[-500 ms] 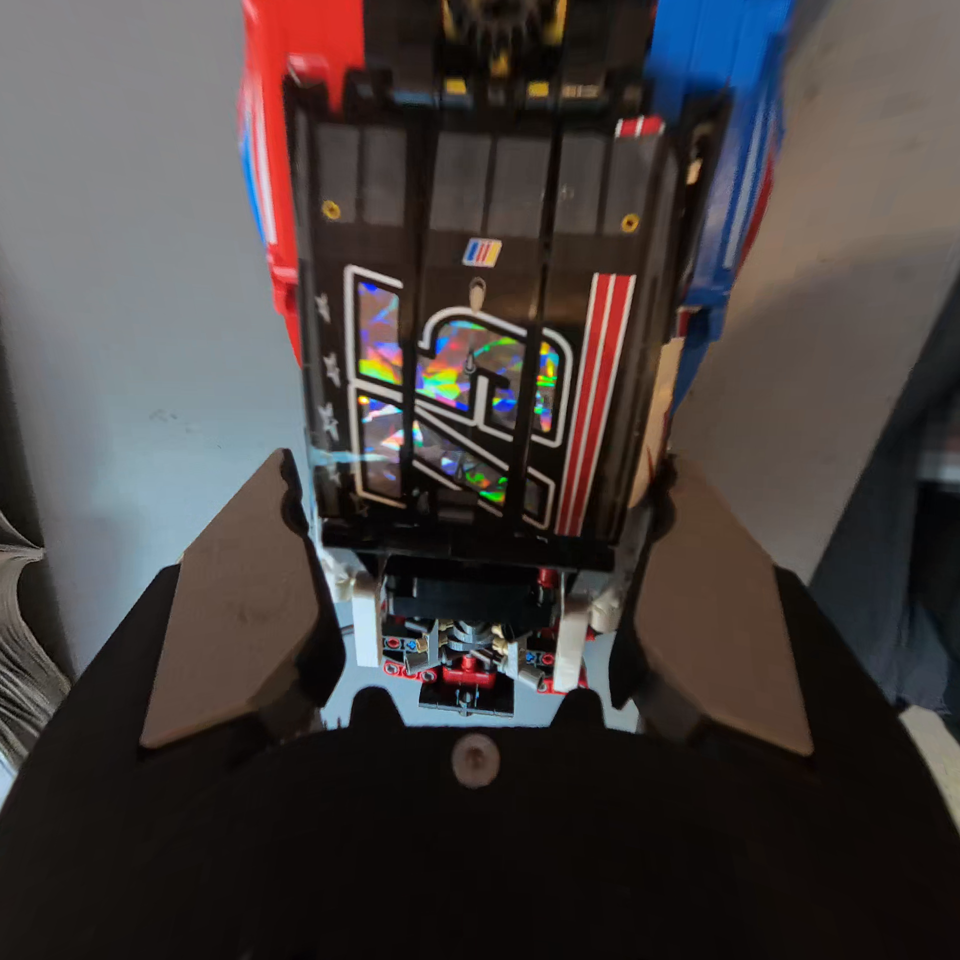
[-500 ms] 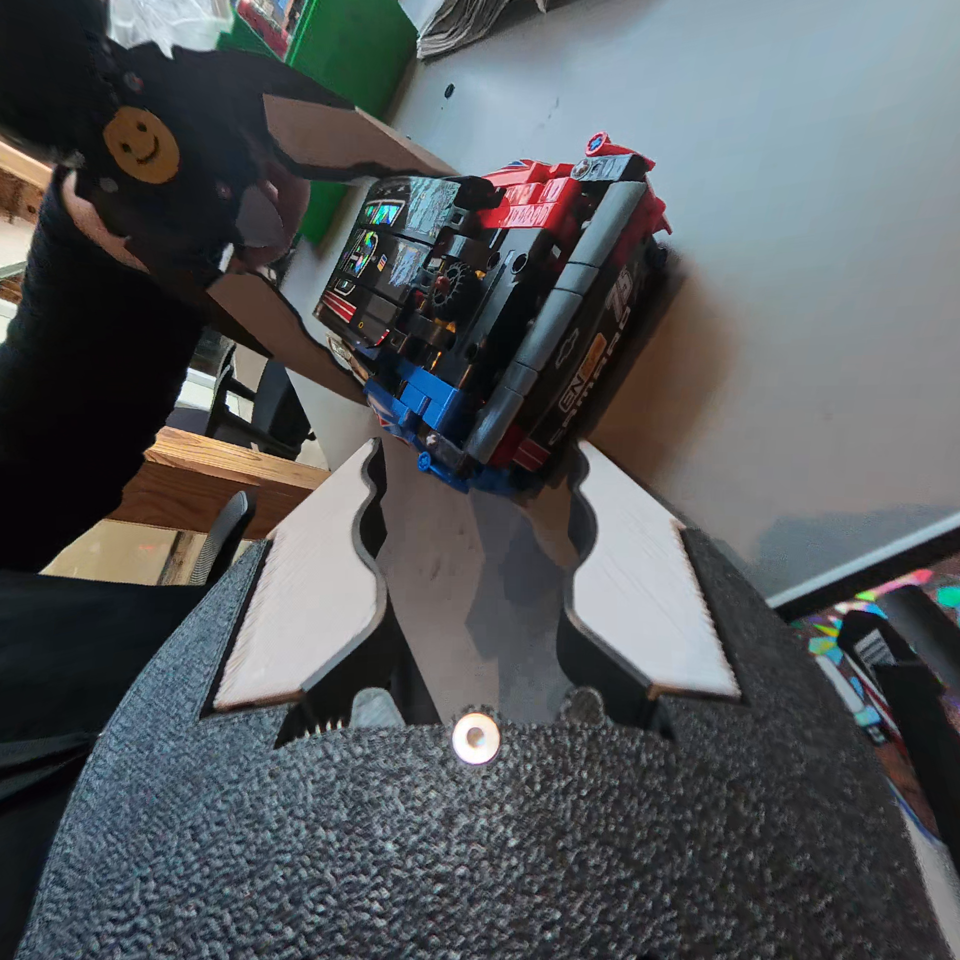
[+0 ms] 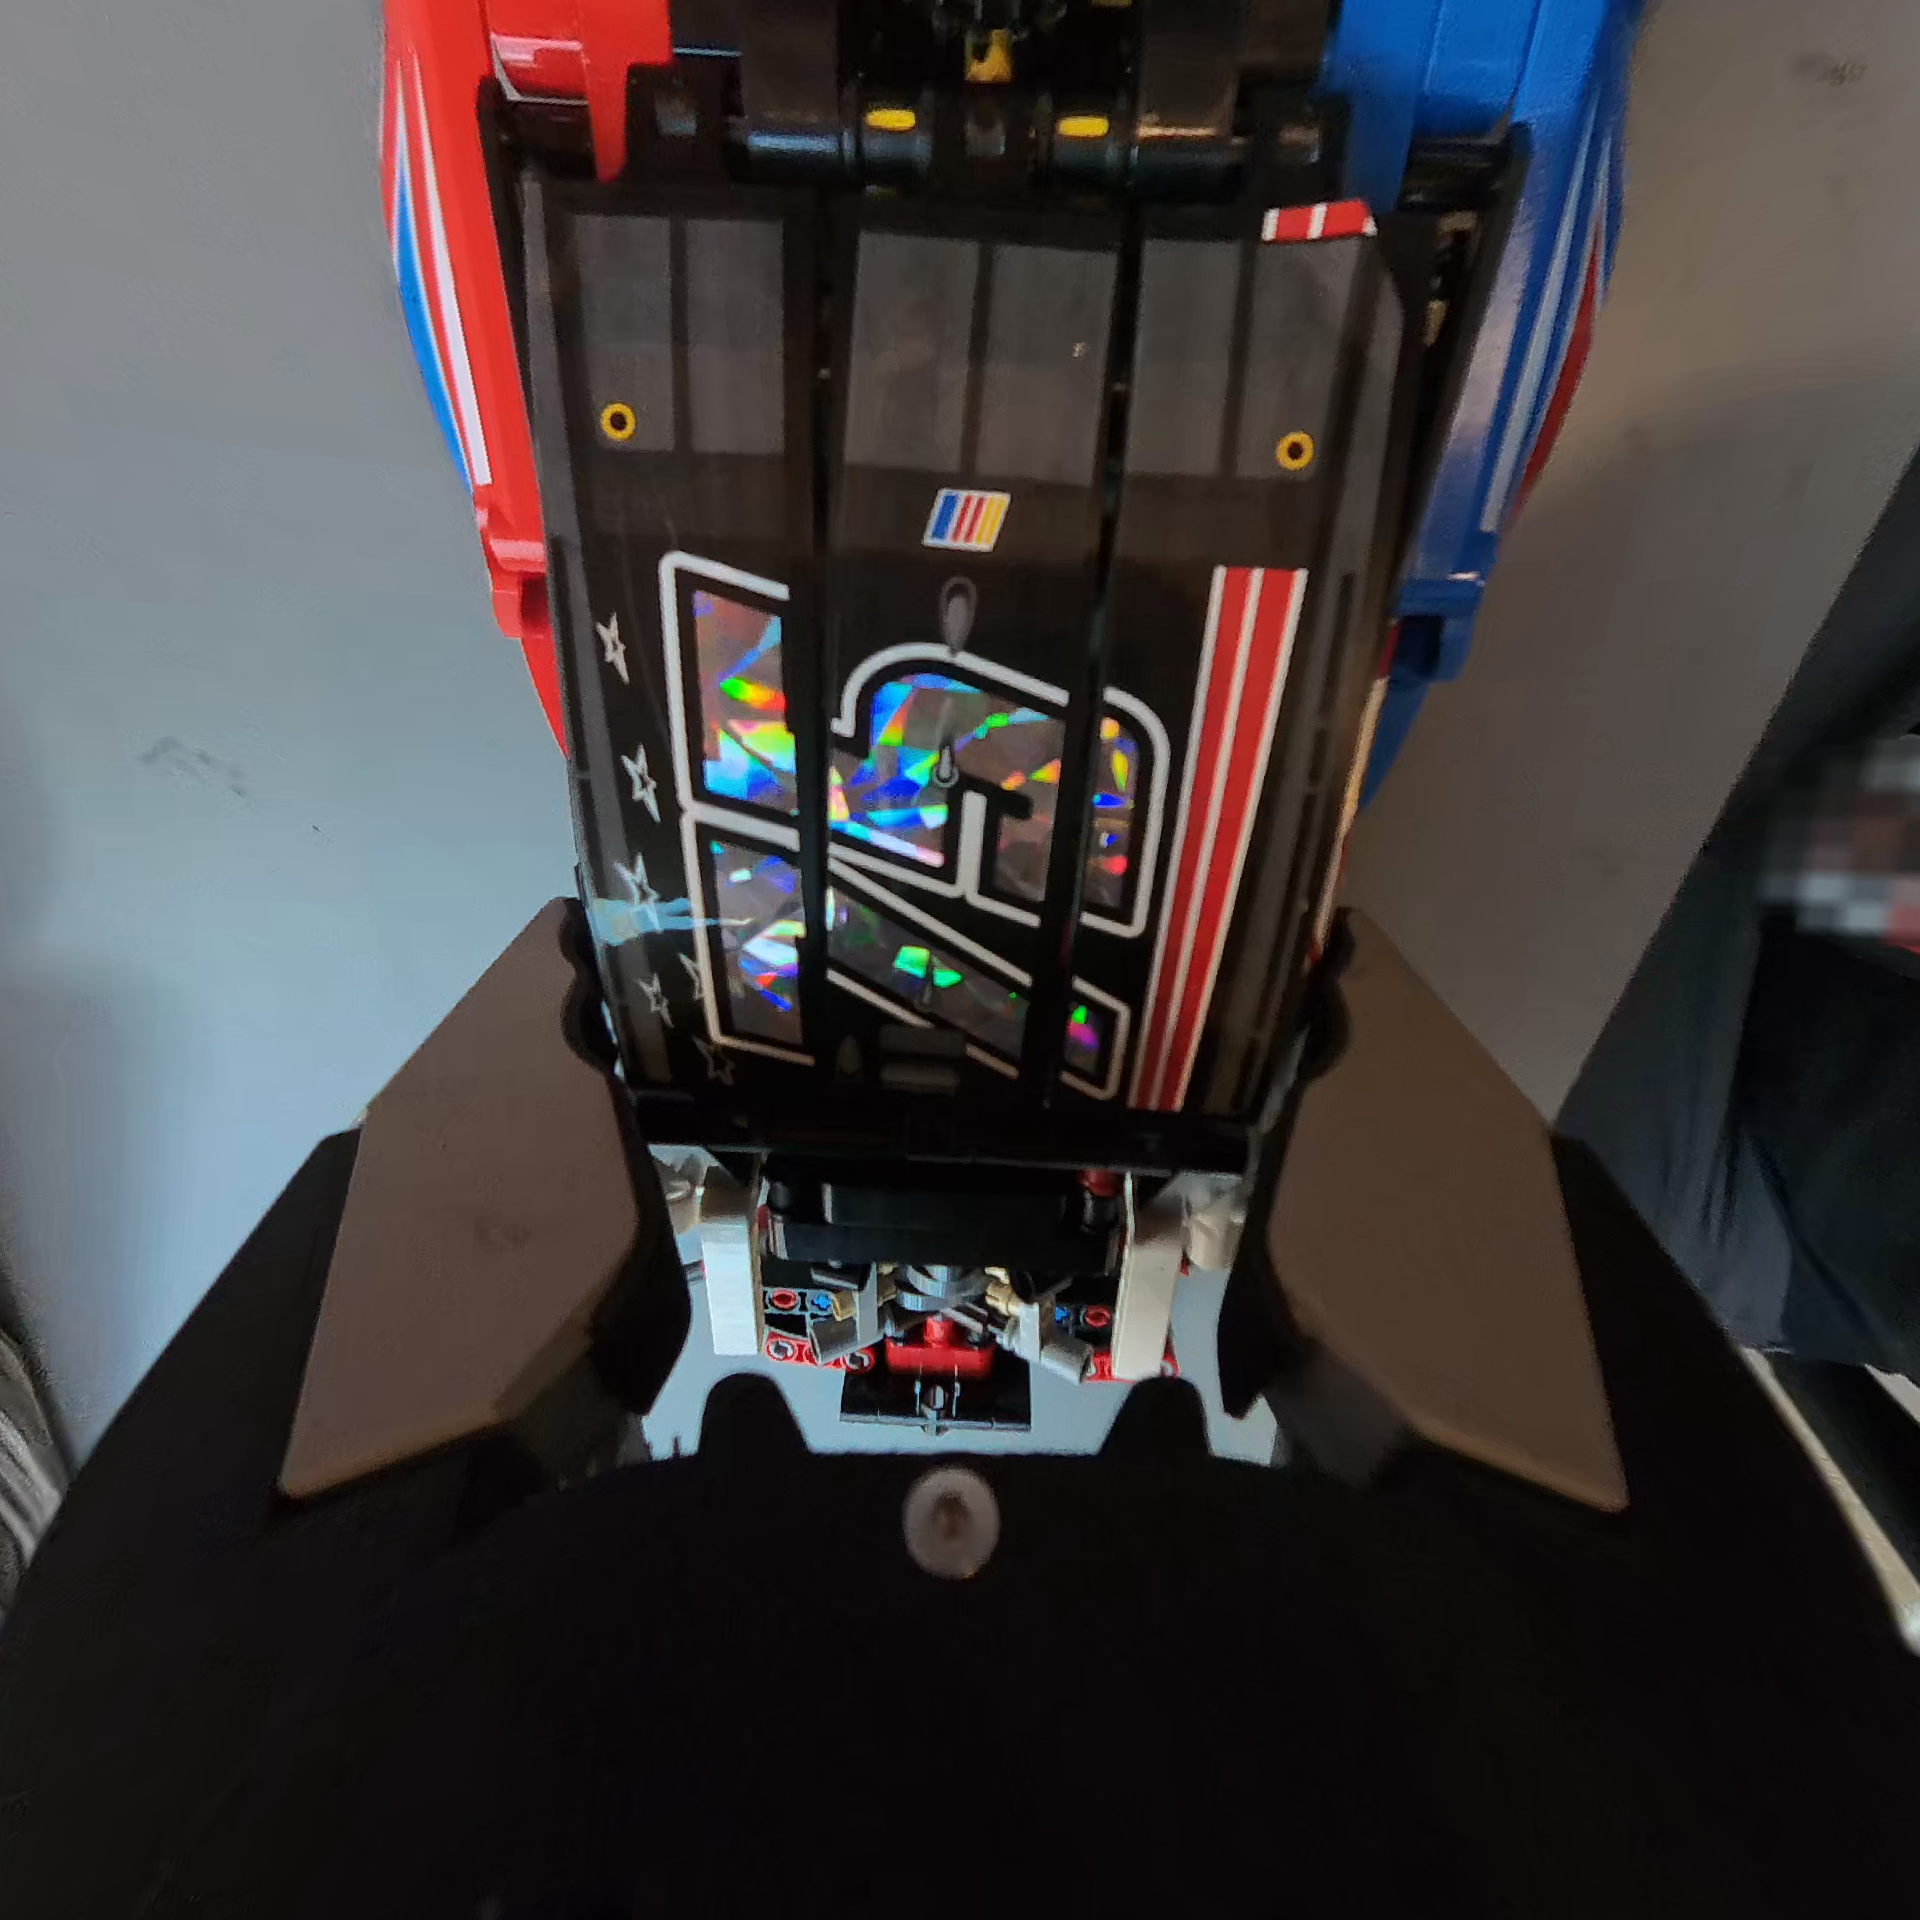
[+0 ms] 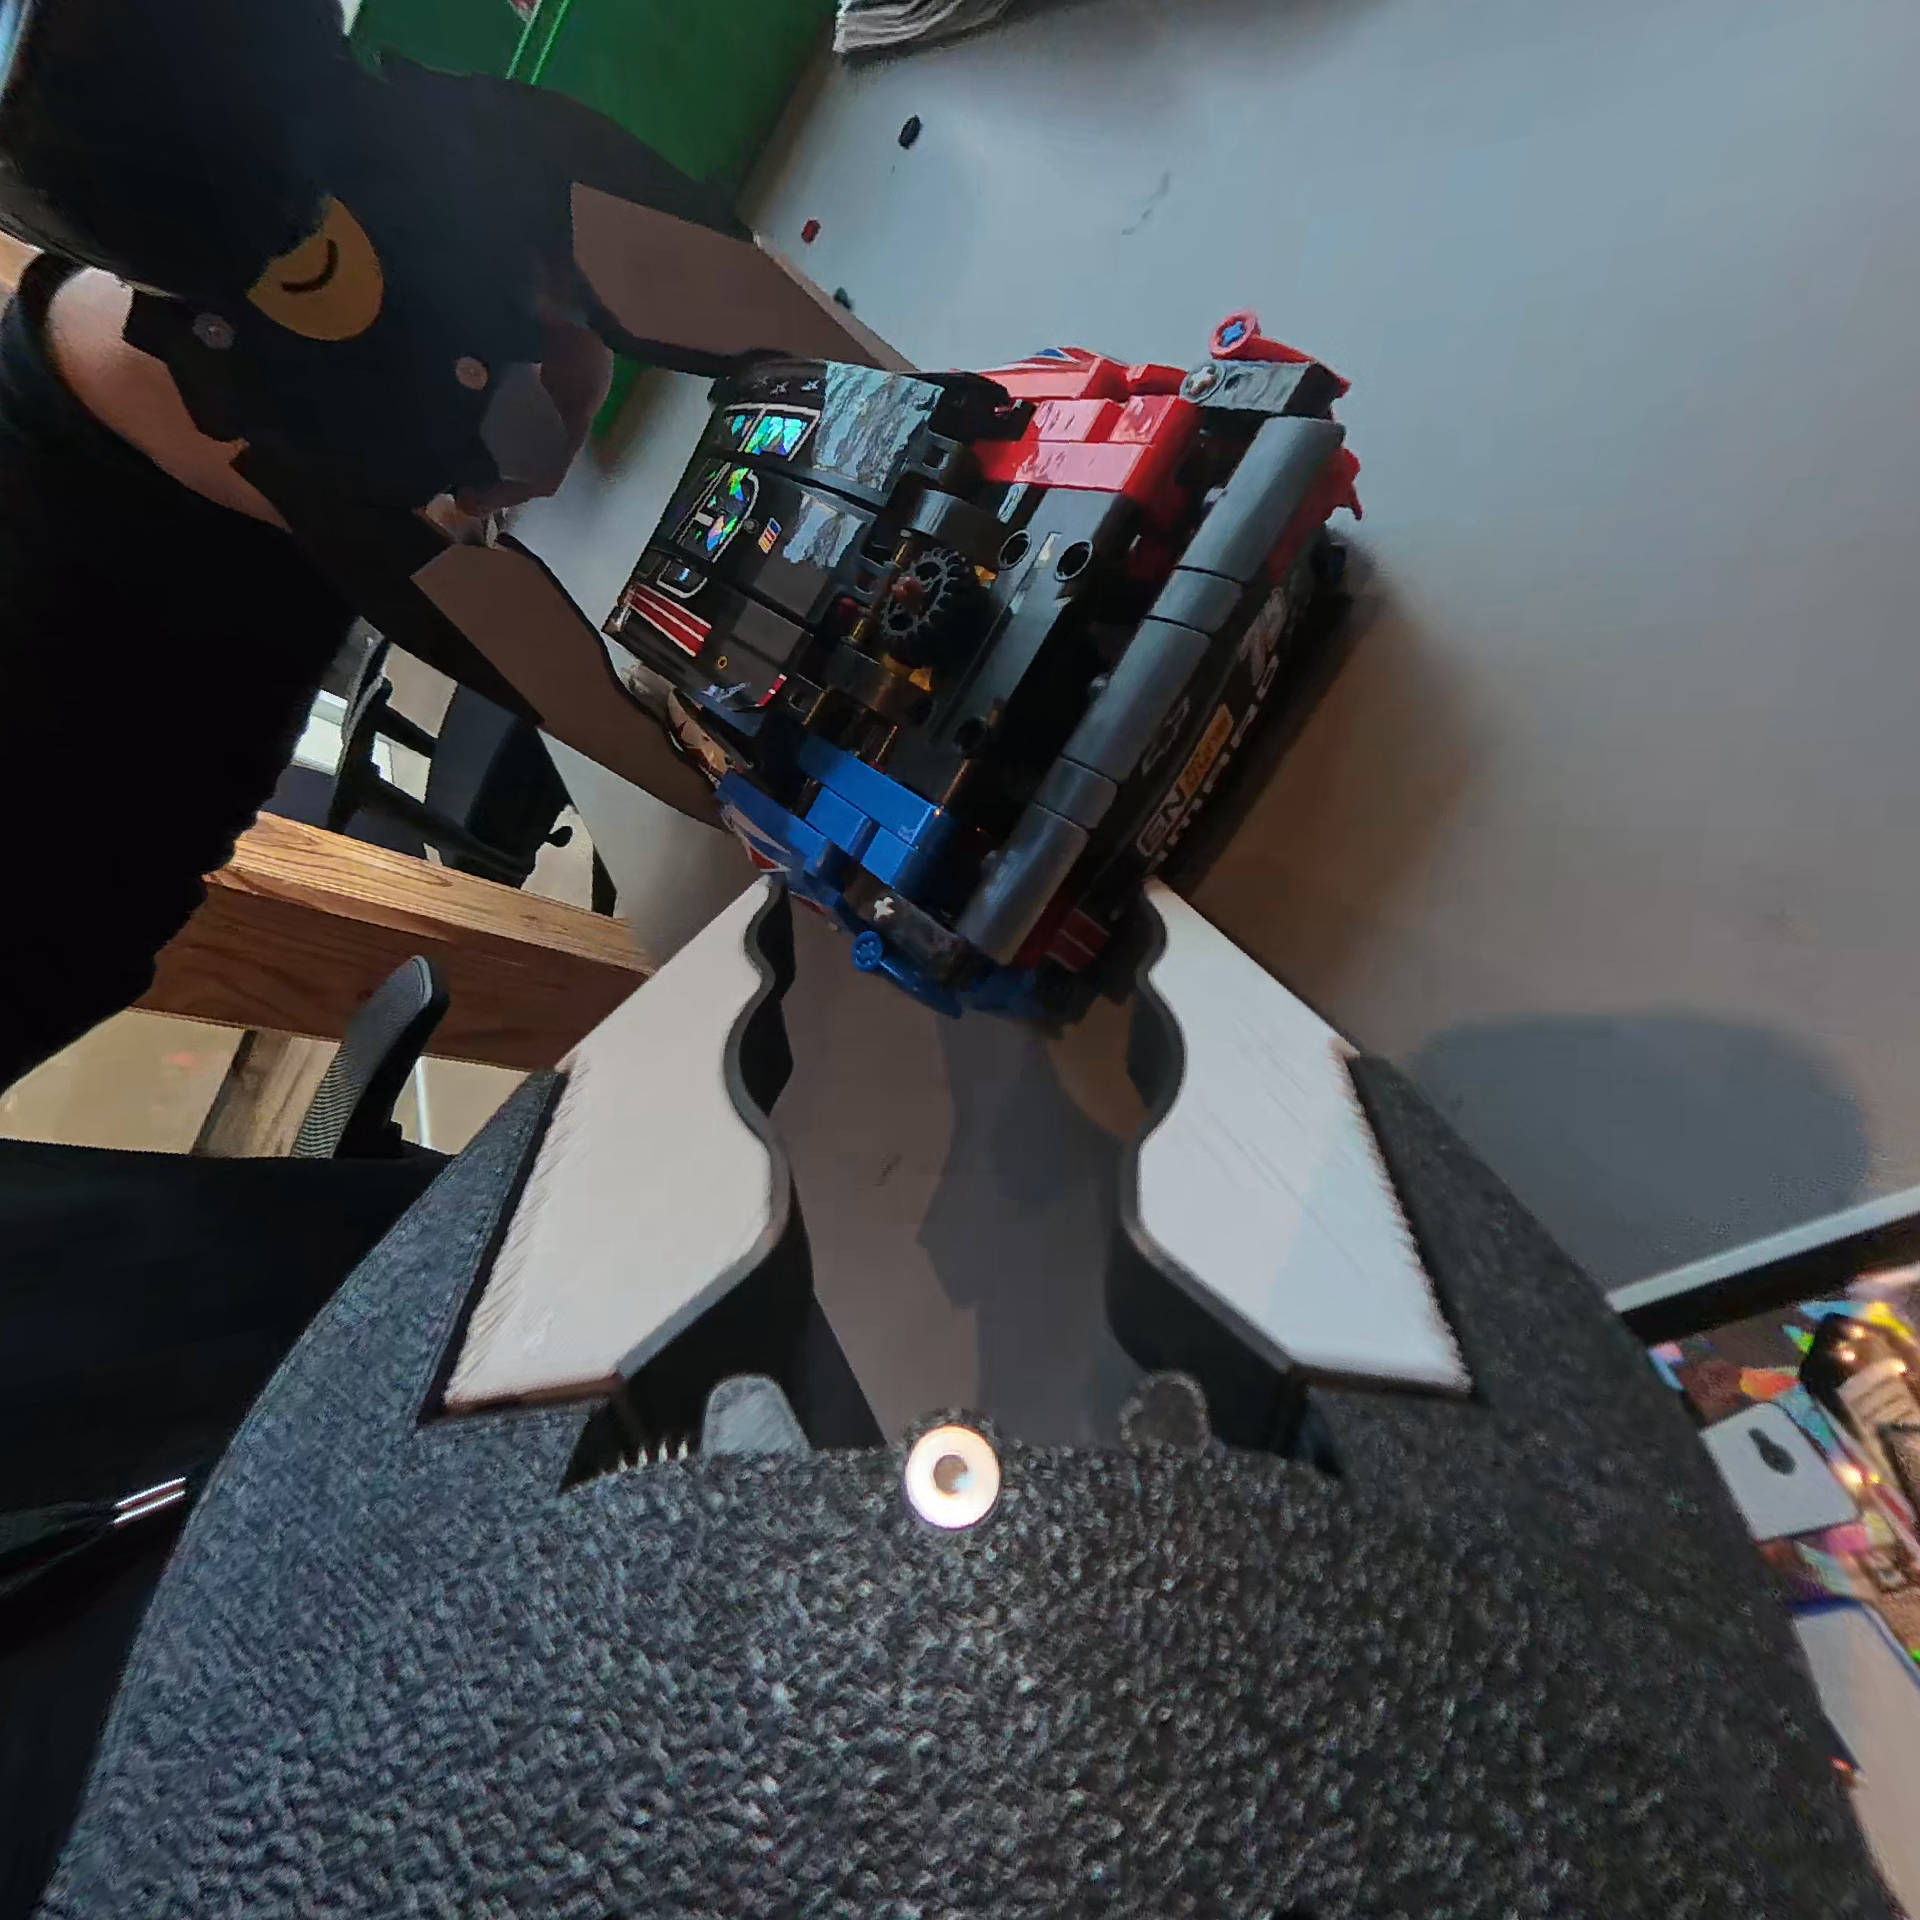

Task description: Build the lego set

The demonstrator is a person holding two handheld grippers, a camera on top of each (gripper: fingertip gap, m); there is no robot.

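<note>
Through my left wrist camera I see my left gripper [image 3: 951,1039] squeezing the lego race car [image 3: 966,665] from both sides. My two brown fingers [image 3: 468,1216] press on the edges of its black roof, close to the end where the small engine parts show. The roof has shiny rainbow stickers, white stars and red stripes. One side of the car is red and the other side is blue. The grey worktop [image 3: 208,623] is behind it. I think most of the car is built, because the roof, the sides and the stickers are all on. A dark chair or cloth sits at the right edge, so there is less room there.

Through my right wrist camera I see the lego race car [image 4: 997,644] tipped up on the grey worktop [image 4: 1558,520], with its back end resting on the worktop. My right gripper [image 4: 956,914] is wide open and holds nothing. Its white fingers [image 4: 644,1164] point at the blue corner of the car, and the tips are just beside it. A black gear wheel [image 4: 925,603] and open pin holes show, so I think some pieces are still missing. I cannot see any wheels. My left gripper [image 4: 675,520] holds the roof end up. The worktop to the right of the car is open, with lots of room. A few tiny loose pieces [image 4: 909,130] lie far back, near a green box [image 4: 665,73].
</note>
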